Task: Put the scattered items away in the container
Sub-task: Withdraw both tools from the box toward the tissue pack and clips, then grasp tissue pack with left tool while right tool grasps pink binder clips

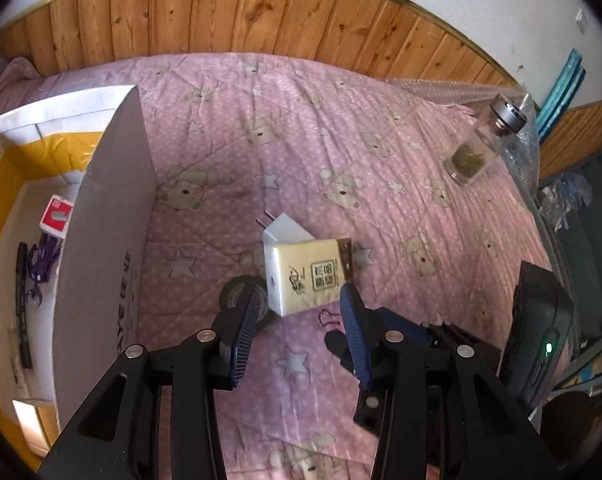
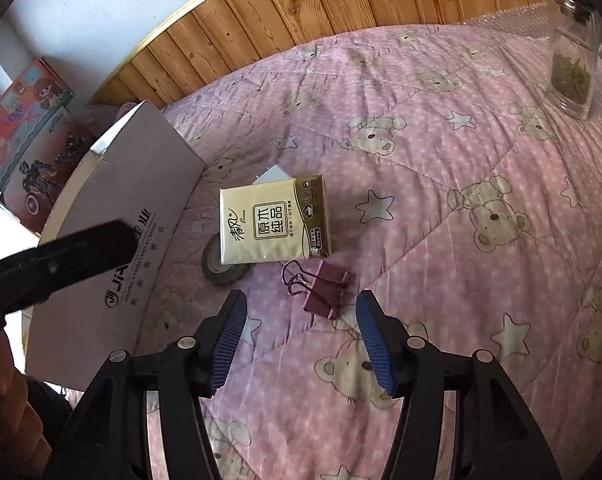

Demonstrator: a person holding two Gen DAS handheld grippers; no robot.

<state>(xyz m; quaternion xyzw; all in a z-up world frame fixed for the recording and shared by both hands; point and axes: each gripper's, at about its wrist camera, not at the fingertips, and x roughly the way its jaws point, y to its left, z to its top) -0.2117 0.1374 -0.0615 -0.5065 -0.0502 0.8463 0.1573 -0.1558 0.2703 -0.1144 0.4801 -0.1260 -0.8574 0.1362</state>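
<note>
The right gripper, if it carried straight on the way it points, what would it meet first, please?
Most likely the pink metal binder clip, lying on the pink bear-print quilt just ahead of the open right gripper. The cream tissue packet lies beyond it. Depth is uncertain.

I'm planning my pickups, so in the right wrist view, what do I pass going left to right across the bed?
Cardboard box → roll of tape → tissue pack → pink binder clip → glass jar. The white plug behind the tissue pack is left out since they overlap.
</note>
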